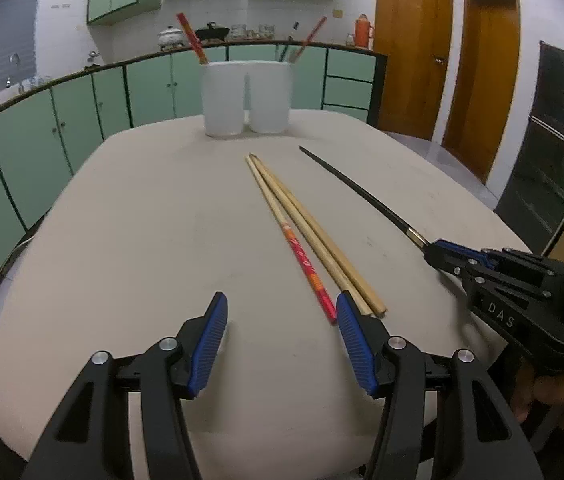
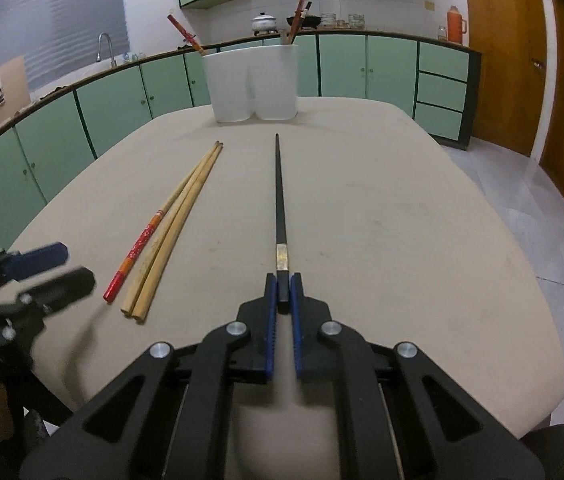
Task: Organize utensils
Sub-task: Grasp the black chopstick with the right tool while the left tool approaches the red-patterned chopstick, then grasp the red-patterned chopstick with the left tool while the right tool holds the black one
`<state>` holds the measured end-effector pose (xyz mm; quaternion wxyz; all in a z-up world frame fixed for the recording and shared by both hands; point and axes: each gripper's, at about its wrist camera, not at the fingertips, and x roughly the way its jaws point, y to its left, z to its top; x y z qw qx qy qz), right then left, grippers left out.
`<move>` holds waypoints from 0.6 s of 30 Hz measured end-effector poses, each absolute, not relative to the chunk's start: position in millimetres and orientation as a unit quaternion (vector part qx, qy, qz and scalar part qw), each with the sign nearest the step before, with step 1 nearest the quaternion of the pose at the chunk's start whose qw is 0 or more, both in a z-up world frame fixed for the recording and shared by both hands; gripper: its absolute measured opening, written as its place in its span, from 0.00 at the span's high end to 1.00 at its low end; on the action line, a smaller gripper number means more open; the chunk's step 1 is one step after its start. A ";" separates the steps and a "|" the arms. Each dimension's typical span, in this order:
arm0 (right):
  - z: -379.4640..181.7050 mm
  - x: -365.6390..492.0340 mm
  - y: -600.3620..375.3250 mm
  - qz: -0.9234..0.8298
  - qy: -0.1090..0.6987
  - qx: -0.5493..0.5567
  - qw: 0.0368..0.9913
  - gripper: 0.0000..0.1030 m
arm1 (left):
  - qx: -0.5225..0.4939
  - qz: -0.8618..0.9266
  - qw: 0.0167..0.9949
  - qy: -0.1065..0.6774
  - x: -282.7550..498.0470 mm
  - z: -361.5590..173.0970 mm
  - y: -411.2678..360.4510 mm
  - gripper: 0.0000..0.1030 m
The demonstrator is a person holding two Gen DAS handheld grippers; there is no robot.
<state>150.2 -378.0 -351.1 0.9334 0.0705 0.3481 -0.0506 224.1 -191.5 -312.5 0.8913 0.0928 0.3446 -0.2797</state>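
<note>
A white two-cup utensil holder (image 1: 246, 98) stands at the table's far side, also in the right wrist view (image 2: 254, 82), with chopsticks sticking out of both cups. A red-handled chopstick (image 1: 305, 262) and two plain wooden chopsticks (image 1: 313, 236) lie together mid-table; they also show in the right wrist view (image 2: 162, 232). My left gripper (image 1: 282, 312) is open, its right finger just short of their near ends. My right gripper (image 2: 283, 292) is shut on the handle end of a black chopstick (image 2: 279, 200), which points toward the holder; it also shows in the left wrist view (image 1: 357, 192).
The beige table (image 1: 142, 220) is rounded. Green kitchen cabinets (image 1: 82, 108) and a counter with pots run behind it. Wooden doors (image 1: 413, 52) stand at the right. A dark chair (image 1: 553, 128) is beside the table's right edge.
</note>
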 end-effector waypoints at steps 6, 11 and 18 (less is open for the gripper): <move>-352.3 150.8 -378.3 -0.050 0.348 0.073 0.933 0.94 | 0.100 -0.283 0.887 0.351 227.8 -318.9 -199.8 0.46; -351.8 151.2 -377.0 -0.050 0.347 0.072 0.934 0.94 | 0.096 -0.271 0.893 0.346 232.8 -319.7 -200.1 0.50; -352.0 150.7 -373.4 -0.051 0.345 0.066 0.935 0.91 | 0.073 -0.256 0.904 0.335 241.8 -321.1 -194.0 0.94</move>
